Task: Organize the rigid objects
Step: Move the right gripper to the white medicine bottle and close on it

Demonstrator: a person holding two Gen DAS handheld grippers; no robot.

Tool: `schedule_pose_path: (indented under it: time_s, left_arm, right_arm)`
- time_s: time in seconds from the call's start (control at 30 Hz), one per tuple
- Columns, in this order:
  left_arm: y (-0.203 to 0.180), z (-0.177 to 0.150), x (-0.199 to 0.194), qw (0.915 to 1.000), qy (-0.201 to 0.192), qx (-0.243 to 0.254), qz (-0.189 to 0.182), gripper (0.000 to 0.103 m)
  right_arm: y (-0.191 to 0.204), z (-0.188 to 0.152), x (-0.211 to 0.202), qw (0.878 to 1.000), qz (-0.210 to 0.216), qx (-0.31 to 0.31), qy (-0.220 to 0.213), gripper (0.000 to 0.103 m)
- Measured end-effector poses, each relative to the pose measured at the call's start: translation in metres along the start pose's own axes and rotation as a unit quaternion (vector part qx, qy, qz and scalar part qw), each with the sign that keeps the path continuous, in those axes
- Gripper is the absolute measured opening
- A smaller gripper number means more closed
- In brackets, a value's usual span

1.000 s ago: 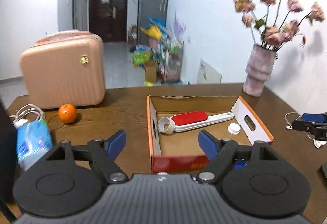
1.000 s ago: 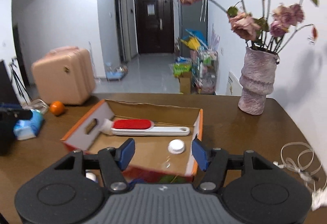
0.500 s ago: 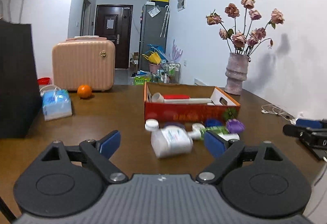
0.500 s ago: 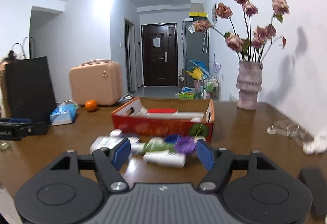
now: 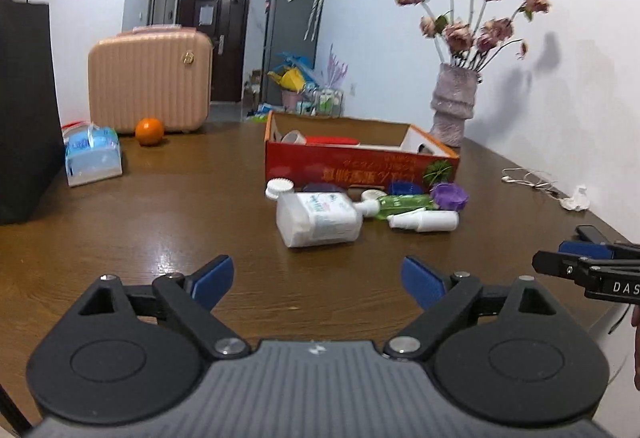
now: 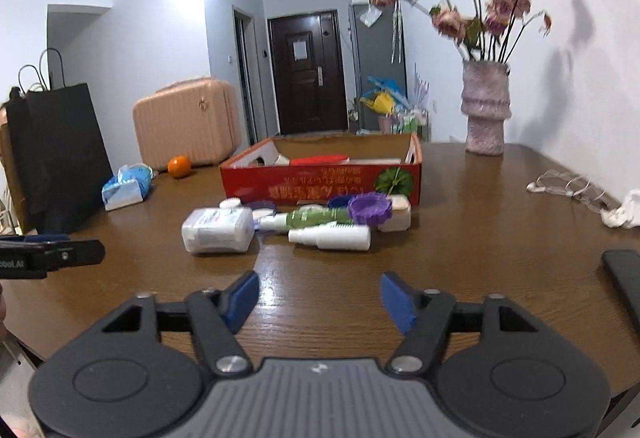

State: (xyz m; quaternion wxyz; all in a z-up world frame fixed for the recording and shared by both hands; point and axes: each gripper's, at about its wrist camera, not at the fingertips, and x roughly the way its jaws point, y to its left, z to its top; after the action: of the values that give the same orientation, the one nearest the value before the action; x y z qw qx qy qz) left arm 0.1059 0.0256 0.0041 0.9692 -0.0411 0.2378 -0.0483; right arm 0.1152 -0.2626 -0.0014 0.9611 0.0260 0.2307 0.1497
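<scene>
Left wrist view
Left tongs: wide apart above bare wood, nothing between the blue pads; they have just been opening.
Surface: brown wood.
Red box: open cardboard tray toward the far side, holding a red-and-white brush.
White bottle: lies on its side in front of the box, near its left corner.
Green bottle: lies just right of the white bottle, close to the box front.
White spray bottle: lies just in front of the green bottle.
Purple lid: at the right end of the cluster.
Orange: beside the pink case.
Right tongs: enter at the right edge.

Right wrist view
Right tongs: partly apart over bare wood, empty; they have just been closing.
White bottle: leftmost of the cluster.
Green bottle: behind the white spray bottle.
Purple lid: touching the green bottle's right end.
Red box: directly behind the cluster.
Vase: holds dried flowers, far right near the wall.
Left tongs: at the left edge; gap not visible here.
</scene>
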Motion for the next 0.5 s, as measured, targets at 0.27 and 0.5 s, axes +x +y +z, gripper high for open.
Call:
schedule_pose_path:
  time_s: [0.27,0.5]
  left_arm:
    - [0.028,0.019,0.088,0.9983,0.025,-0.053,0.004,0.050]
    - [0.053,0.033,0.141,0.9850,0.050,-0.158,-0.048,0.035]
  right_arm:
    - [0.020,0.030,0.094,0.998,0.046,-0.009,0.042,0.023]
    - [0.039,0.068,0.195,0.987,0.121,0.058,0.084,0.021]
